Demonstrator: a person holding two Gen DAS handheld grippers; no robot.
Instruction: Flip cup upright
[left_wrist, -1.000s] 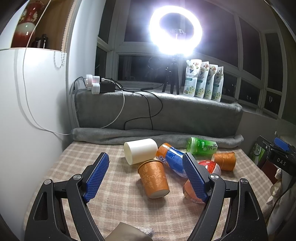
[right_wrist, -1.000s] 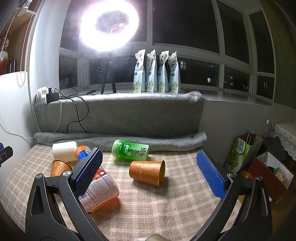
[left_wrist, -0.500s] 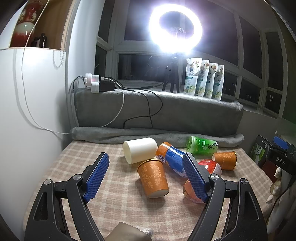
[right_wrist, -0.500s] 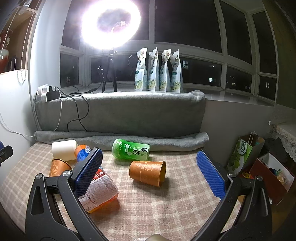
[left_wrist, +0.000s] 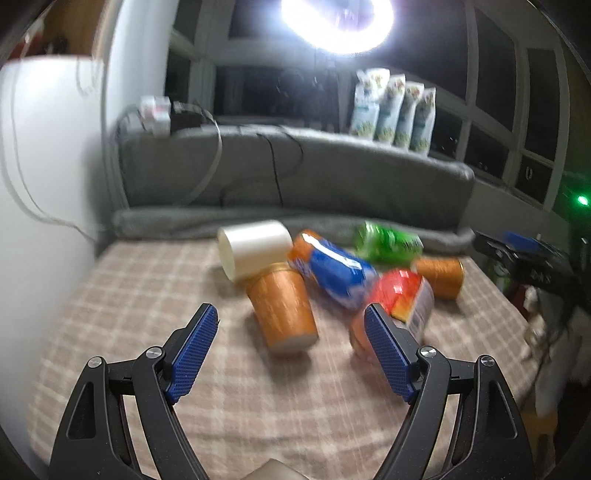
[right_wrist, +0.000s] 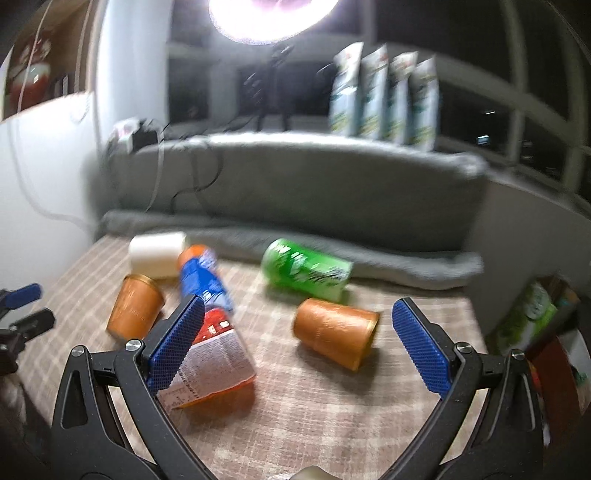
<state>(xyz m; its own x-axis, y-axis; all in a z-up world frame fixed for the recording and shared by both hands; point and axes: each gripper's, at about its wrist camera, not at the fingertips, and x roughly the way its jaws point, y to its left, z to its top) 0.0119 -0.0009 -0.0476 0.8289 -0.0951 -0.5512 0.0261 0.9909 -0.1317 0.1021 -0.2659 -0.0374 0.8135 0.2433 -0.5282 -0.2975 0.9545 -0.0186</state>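
Two orange paper cups lie on their sides on the checked cloth. One (left_wrist: 282, 308) lies just ahead of my open, empty left gripper (left_wrist: 291, 325), its mouth facing me; it shows at the left in the right wrist view (right_wrist: 135, 308). The other (right_wrist: 336, 332) lies between the fingers of my open, empty right gripper (right_wrist: 297, 319), mouth to the right; it shows far right in the left wrist view (left_wrist: 441, 275). A white cup (left_wrist: 255, 249) lies on its side behind the first orange cup. Both views are motion-blurred.
A blue-labelled bottle (left_wrist: 332, 271), a red-labelled bottle (right_wrist: 218, 360) and a green bottle (right_wrist: 308, 269) lie among the cups. A grey rolled blanket (right_wrist: 369, 254) borders the back. A white wall (left_wrist: 40, 206) stands left. Bags (right_wrist: 532, 314) sit beyond the right edge.
Both grippers have moved forward and tilted down toward the cups, which now look larger and nearer. The right gripper's fingers now frame the right orange cup. Nothing has been grasped.
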